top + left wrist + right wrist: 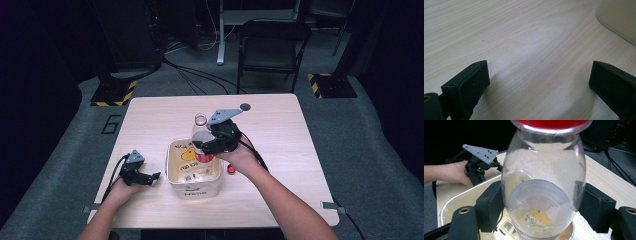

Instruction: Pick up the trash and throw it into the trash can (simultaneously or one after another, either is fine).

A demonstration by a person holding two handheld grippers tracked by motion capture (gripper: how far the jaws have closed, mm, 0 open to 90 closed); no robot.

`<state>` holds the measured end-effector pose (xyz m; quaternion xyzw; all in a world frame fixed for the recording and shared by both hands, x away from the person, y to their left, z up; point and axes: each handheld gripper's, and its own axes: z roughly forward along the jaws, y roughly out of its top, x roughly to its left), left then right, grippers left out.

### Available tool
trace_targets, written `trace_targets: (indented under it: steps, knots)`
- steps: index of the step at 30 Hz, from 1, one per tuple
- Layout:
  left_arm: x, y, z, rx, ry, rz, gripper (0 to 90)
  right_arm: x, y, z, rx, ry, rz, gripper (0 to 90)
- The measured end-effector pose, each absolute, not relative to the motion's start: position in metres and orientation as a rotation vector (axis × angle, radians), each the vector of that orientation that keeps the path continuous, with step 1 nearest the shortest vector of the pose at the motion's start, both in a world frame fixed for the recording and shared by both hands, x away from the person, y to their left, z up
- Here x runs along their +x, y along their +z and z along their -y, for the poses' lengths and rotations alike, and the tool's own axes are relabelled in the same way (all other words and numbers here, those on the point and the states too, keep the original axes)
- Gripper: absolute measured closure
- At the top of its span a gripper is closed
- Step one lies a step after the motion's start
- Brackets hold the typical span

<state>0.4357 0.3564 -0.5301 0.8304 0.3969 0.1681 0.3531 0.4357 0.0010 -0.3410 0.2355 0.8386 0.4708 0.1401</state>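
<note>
A clear plastic bottle [201,131] with a red label band hangs over a cream tub [195,189] printed with a yellow duck. My right gripper [202,149] is shut on it. In the right gripper view both black pads press the bottle's wide clear part [541,170], and the tub's rim [456,200] lies below. A small red cap [231,169] lies on the table right of the tub. My left gripper [150,177] rests on the table left of the tub, open. Bare wood shows between its jaws [539,80], with the tub's corner [621,17] at the upper right.
The wooden table [280,130] has a small dark round mark [245,106] near its far edge. A black folding chair [272,45] stands beyond it, with cables on the grey floor. The left hand and its gripper [479,170] appear beyond the tub in the right gripper view.
</note>
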Motion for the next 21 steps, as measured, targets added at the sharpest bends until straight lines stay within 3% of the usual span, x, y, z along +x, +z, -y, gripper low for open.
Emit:
trace_targets:
  steps: [21]
  knots:
    - [0.436,-0.531,-0.356,2.14,0.439,-1.029,2.9,0.439,-0.375,-0.008,0.704,1.275,-2.465,25.2]
